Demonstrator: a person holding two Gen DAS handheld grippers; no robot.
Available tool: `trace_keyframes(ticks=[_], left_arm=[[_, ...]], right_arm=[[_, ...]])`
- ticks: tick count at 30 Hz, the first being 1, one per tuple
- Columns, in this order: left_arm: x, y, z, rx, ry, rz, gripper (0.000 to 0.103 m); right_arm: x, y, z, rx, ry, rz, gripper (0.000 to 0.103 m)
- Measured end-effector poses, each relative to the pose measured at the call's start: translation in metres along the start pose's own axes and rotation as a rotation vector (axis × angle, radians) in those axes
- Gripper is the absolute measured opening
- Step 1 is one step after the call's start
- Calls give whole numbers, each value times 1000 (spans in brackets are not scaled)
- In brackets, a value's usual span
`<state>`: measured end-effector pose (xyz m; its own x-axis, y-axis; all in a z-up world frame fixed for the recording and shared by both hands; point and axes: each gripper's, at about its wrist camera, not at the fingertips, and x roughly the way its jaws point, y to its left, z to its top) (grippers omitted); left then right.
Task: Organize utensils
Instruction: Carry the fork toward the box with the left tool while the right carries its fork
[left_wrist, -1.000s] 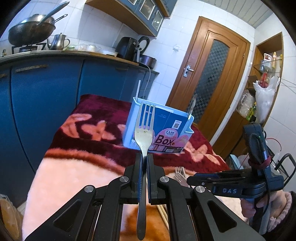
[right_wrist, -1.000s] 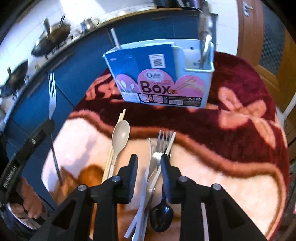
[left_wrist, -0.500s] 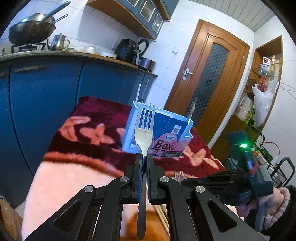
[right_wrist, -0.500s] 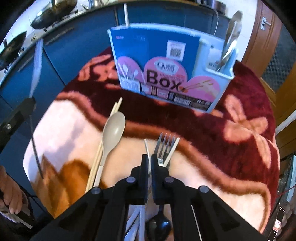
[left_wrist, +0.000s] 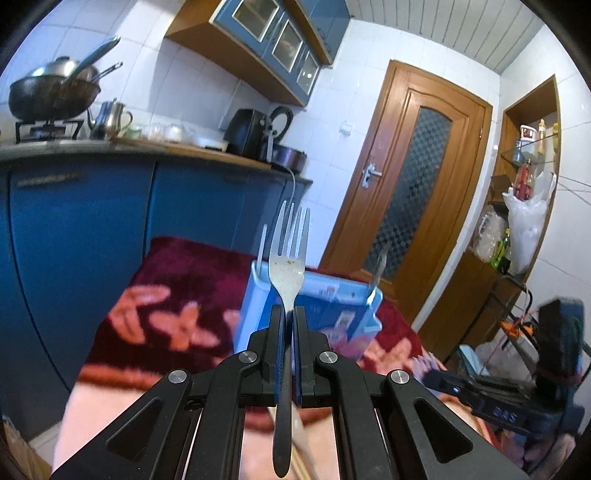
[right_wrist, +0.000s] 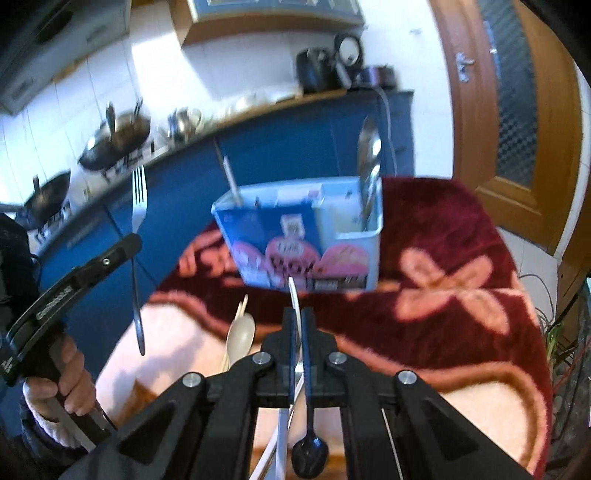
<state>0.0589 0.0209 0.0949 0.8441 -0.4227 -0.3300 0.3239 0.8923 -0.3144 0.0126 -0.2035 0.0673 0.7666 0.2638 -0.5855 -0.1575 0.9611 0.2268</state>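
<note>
My left gripper (left_wrist: 289, 312) is shut on a metal fork (left_wrist: 288, 258), tines up, in front of the blue utensil box (left_wrist: 332, 295). The right wrist view shows that fork (right_wrist: 138, 199) raised in the left gripper (right_wrist: 129, 243), left of the box (right_wrist: 306, 236). My right gripper (right_wrist: 297, 314) is shut on a thin utensil (right_wrist: 293, 291) seen edge-on. Its pale tip sticks up past the fingers and its dark rounded end (right_wrist: 309, 452) hangs below. Metal spoons (right_wrist: 369, 166) stand in the box's right compartment.
The box stands on a red and pink blanket (right_wrist: 443, 258). A beige spoon (right_wrist: 240, 332) and chopsticks (right_wrist: 242, 306) lie on it by my right gripper. Behind are blue cabinets (left_wrist: 92, 240) with pans on the counter, and a wooden door (left_wrist: 406, 203) at the right.
The right gripper shut on the thin utensil in the pile and rose with it, tilting up toward the box. The left gripper rose a little with its fork.
</note>
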Motion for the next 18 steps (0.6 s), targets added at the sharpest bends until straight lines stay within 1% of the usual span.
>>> trace_keyframes(ticks=[2, 6, 13, 18], left_arm=[[5, -3, 8, 0, -20, 0, 4], [20, -11, 26, 10, -77, 4, 4], [55, -15, 58, 12, -156, 36, 4], [76, -20, 69, 32, -210, 90, 4]], right_arm=[[-8, -4, 2, 6, -56, -14, 4], [-15, -11, 6, 1, -133, -46, 4], [-16, -24, 2, 7, -191, -51, 4], [-17, -33, -2, 23, -225, -47, 4]])
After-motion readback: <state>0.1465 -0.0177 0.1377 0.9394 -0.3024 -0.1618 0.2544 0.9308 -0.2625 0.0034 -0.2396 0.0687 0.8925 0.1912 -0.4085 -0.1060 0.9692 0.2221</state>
